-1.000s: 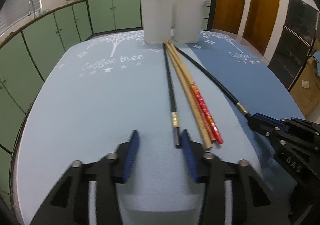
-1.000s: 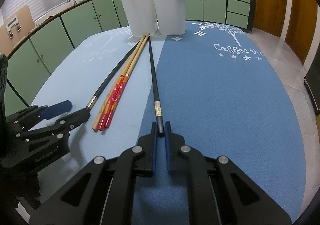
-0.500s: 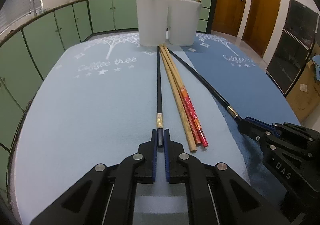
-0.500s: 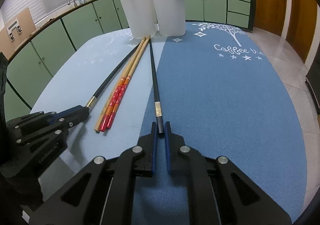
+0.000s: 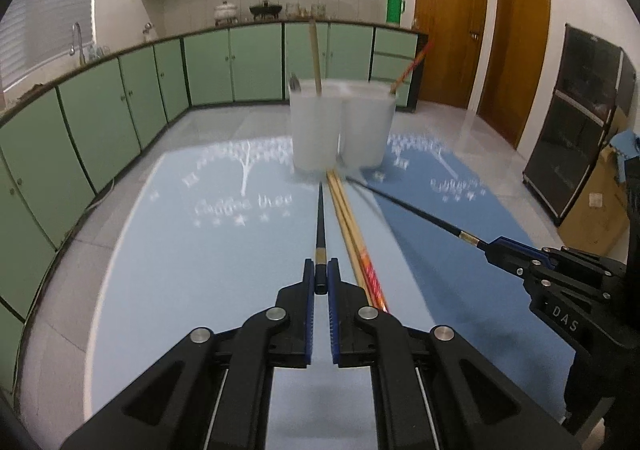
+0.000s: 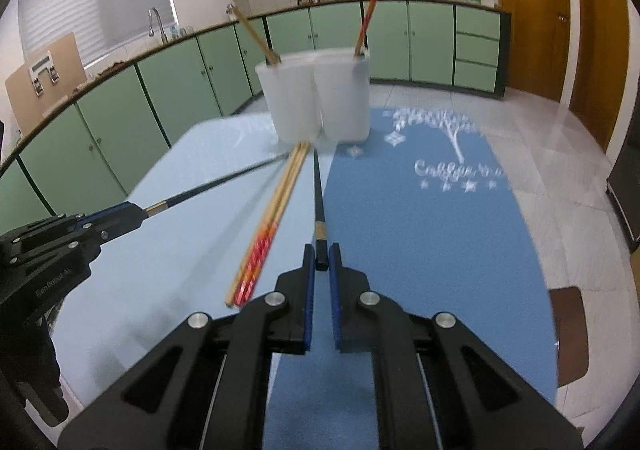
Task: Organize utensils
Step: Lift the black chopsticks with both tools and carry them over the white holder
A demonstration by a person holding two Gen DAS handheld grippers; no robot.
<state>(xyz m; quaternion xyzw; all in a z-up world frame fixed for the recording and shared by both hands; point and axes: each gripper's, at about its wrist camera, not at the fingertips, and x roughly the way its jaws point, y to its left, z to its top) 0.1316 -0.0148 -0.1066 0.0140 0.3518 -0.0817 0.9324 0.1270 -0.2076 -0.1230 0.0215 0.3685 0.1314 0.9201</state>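
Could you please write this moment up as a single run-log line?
left gripper: shut on black chopstick | right gripper: shut on second black chopstick | wooden and red chopsticks: on table | white holder: behind

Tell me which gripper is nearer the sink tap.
Left. The tap stands far off to the left gripper's left; the right gripper sits on its other side, farther away.

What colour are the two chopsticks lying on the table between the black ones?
The two chopsticks are light wood with red patterned ends, clearest in the right wrist view.
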